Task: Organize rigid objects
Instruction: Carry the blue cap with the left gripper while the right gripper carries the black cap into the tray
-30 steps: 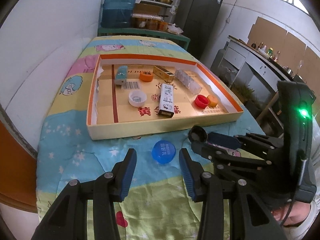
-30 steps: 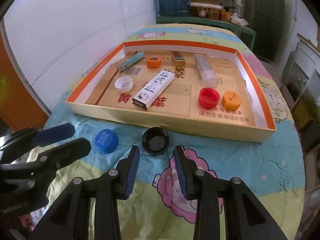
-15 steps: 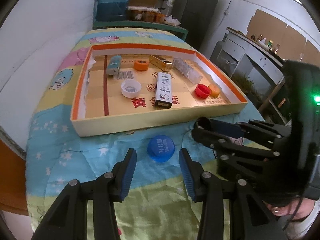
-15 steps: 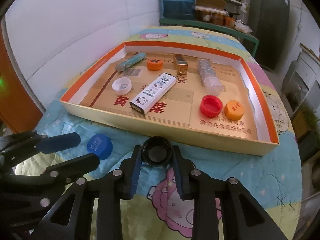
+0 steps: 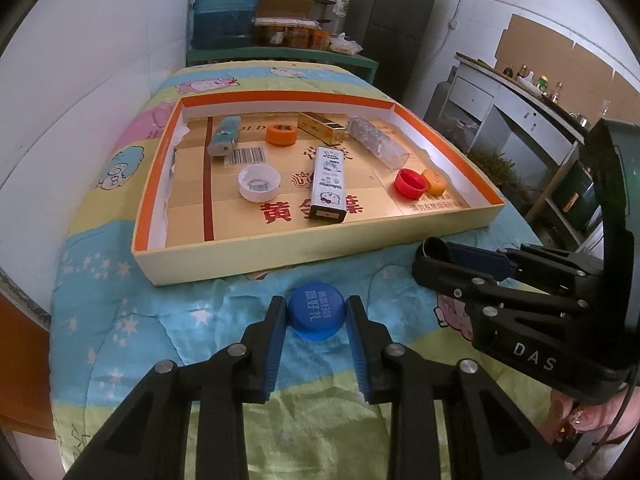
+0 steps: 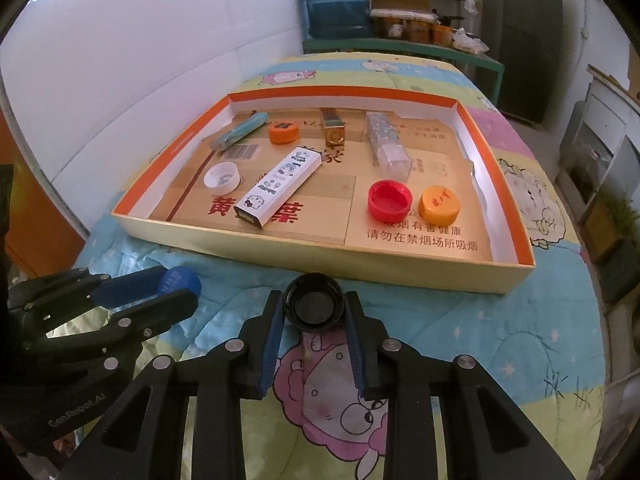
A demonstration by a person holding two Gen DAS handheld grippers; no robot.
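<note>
Left gripper [image 5: 316, 316]: jaws closing, a pad on each side of the blue cap [image 5: 316, 312], touching it; the cap sits top up on the blanket [image 5: 120, 312], just near of the tray.
Right gripper [image 6: 314, 308]: narrowed onto the black cap [image 6: 314, 306], pads against both its sides; the cap lies hollow side up on the blanket, just near of the tray's near wall.
Tray [image 5: 240, 252]: one shallow cardboard box, orange rim, on the blanket.
Caps, total: six; two outside the tray, four inside.
Caps in tray: one white cap [image 5: 259, 184], hollow up, left of middle; one orange cap [image 5: 282, 135] at the far side; one red cap [image 5: 410, 183], hollow up, at the right; one yellow-orange cap [image 5: 435, 181] touching it on its right.
Boxes in tray: three; white box [image 5: 329, 184] in the middle, gold box [image 5: 322, 127] far, clear box [image 5: 378, 147] far right.
Lighter [image 5: 225, 141]: one, pale blue, far left in the tray.
Placement of grippers: side by side, the left one left of the right, each visible in the other's view.
</note>
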